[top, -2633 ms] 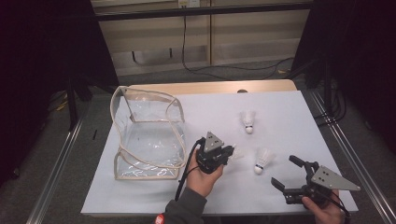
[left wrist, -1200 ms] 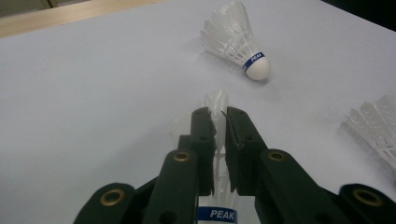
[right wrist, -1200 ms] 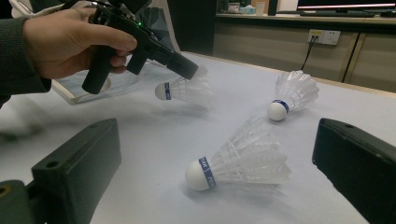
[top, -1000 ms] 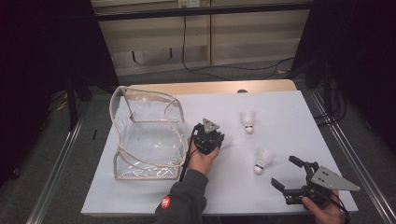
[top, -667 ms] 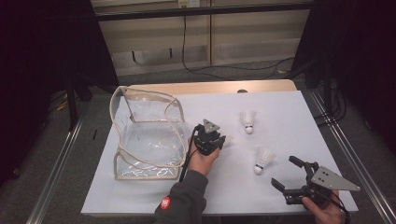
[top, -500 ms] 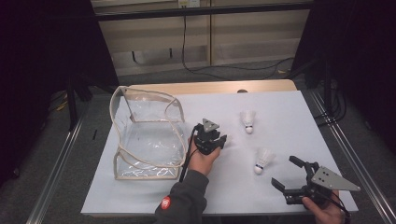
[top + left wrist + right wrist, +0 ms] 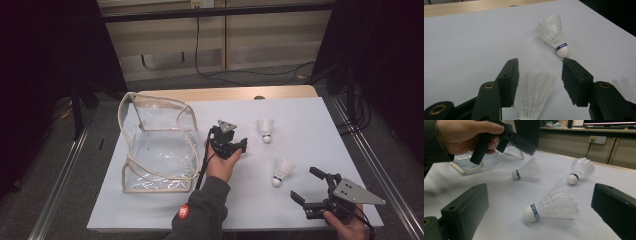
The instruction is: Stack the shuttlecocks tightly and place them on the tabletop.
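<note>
Three white shuttlecocks lie on the white table (image 7: 310, 120). My left gripper (image 7: 539, 61) hovers over one shuttlecock (image 7: 534, 95). Its jaws have just been opening, and the feathers sit between them, clear of both pads. A second shuttlecock (image 7: 554, 37) lies just beyond the jaw tips. From the right gripper view, the left gripper (image 7: 524, 145) hangs above that first shuttlecock (image 7: 526, 171). My right gripper (image 7: 312, 187) rests open at the front right. The nearest shuttlecock (image 7: 551, 206) lies ahead of its wide-apart jaws, untouched.
A clear plastic bag (image 7: 155, 145) with a cream rim stands open on the table's left, right beside the left hand (image 7: 222, 165). A wooden strip (image 7: 225, 93) runs along the table's far edge. Dark curtains and cables lie beyond.
The left hand first moved from the table's middle back toward the bag's corner. Over the last second it has stayed there. The right gripper has not moved.
</note>
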### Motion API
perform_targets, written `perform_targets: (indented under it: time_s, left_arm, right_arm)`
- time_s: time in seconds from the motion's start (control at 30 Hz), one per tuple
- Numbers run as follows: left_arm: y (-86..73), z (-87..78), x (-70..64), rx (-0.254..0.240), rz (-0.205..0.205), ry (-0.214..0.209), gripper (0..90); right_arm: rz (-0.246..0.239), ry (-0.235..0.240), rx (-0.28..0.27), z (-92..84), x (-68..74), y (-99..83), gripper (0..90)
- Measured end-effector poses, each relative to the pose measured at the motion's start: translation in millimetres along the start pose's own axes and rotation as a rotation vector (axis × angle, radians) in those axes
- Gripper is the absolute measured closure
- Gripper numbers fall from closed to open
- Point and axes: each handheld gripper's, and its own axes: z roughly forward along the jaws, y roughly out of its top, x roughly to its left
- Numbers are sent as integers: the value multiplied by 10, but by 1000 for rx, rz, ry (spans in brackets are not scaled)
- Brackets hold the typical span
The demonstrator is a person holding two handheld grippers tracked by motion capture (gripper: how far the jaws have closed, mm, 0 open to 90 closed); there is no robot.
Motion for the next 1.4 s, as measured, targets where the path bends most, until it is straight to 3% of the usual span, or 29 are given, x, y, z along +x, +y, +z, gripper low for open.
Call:
perform_targets:
  time_s: [0.3, 0.6, 0.8, 1.03, 1.4]
  left_arm:
    - [180, 94, 41, 45, -27, 74, 270]
    - [140, 237, 108, 115, -49, 107, 235]
    - [133, 266, 147, 125, -71, 108, 273]
    - [120, 238, 122, 166, -88, 60, 347]
    - [75, 201, 11, 210, -54, 6, 474]
  right_arm:
    - [-5, 4, 0, 4, 3, -2, 8]
    - [-3, 9, 3, 8, 1, -9, 9]
    - [-2, 11, 5, 10, 2, -11, 8]
    - [-1, 13, 5, 11, 5, -12, 9]
    - [-6, 12, 4, 5, 7, -9, 9]
